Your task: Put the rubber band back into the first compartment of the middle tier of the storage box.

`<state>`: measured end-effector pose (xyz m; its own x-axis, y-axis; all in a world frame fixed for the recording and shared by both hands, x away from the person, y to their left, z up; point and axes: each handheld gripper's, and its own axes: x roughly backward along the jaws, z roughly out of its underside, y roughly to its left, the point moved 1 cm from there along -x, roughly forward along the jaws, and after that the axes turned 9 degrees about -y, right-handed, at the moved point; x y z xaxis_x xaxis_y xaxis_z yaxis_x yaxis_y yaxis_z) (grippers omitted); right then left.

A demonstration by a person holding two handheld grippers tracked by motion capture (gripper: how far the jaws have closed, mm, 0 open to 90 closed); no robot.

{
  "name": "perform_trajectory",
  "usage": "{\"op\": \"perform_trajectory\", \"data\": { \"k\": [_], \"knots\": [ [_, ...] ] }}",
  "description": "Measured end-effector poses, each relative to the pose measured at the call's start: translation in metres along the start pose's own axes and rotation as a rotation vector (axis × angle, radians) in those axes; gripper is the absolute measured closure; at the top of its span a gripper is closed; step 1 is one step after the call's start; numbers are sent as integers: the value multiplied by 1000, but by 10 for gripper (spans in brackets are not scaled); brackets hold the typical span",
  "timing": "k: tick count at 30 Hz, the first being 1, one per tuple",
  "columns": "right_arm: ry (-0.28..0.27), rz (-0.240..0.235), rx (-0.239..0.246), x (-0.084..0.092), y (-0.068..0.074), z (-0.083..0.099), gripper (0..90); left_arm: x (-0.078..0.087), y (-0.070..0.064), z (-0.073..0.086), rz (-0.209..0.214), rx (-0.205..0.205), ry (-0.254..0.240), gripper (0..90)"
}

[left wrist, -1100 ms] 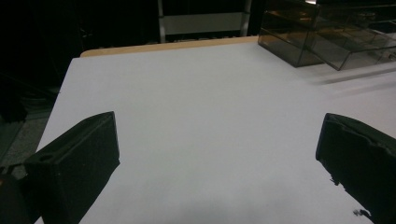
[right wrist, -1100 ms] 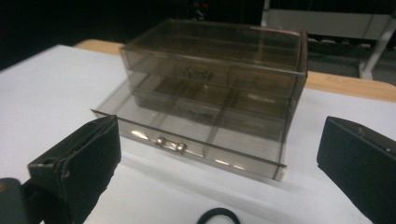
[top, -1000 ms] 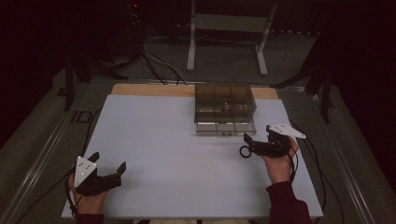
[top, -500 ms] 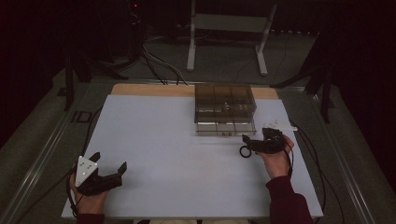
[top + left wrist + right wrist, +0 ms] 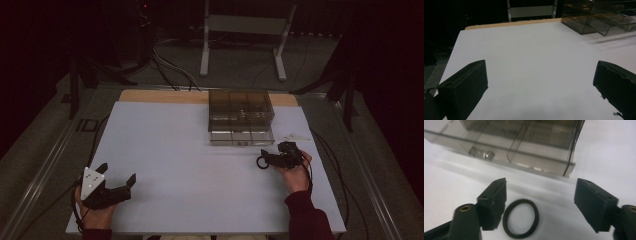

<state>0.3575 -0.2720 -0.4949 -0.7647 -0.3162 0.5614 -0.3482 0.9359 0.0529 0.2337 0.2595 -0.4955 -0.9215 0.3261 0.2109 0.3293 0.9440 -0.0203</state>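
Note:
A black rubber ring (image 5: 262, 162) lies flat on the white table (image 5: 190, 160), right of centre. My right gripper (image 5: 269, 159) points left at it, held low over the table. In the right gripper view the ring (image 5: 520, 218) lies between the jaws, close against the left fingertip (image 5: 494, 200) and far from the other one. The right gripper (image 5: 541, 203) is open and its jaws have just been closing. My left gripper (image 5: 118, 174) rests at the near left corner, open wide with only bare table between its jaws (image 5: 540, 80).
A clear smoky plastic drawer box (image 5: 241, 107) stands at the back middle of the table, its bottom drawer (image 5: 241, 136) pulled out toward me, just beyond the ring. A wooden strip (image 5: 160, 96) edges the far side. Cables trail off both sides.
The right hand has come down toward the table around the ring, and its jaws have narrowed. The ring and the left gripper have not moved.

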Motion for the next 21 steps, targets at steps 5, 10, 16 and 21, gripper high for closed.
{"op": "perform_trajectory", "data": {
  "k": [5,10,16,21],
  "knots": [
    [58,-18,28,-6,2,10,489,0,0,0,1,2,-1,3],
    [100,-34,48,-10,3,15,578,0,1,0,4,4,-5,3],
    [128,-27,62,-13,6,17,691,0,0,0,9,4,-5,3],
    [151,-8,76,-15,9,21,737,0,1,0,12,7,-5,3]
  ]
}}
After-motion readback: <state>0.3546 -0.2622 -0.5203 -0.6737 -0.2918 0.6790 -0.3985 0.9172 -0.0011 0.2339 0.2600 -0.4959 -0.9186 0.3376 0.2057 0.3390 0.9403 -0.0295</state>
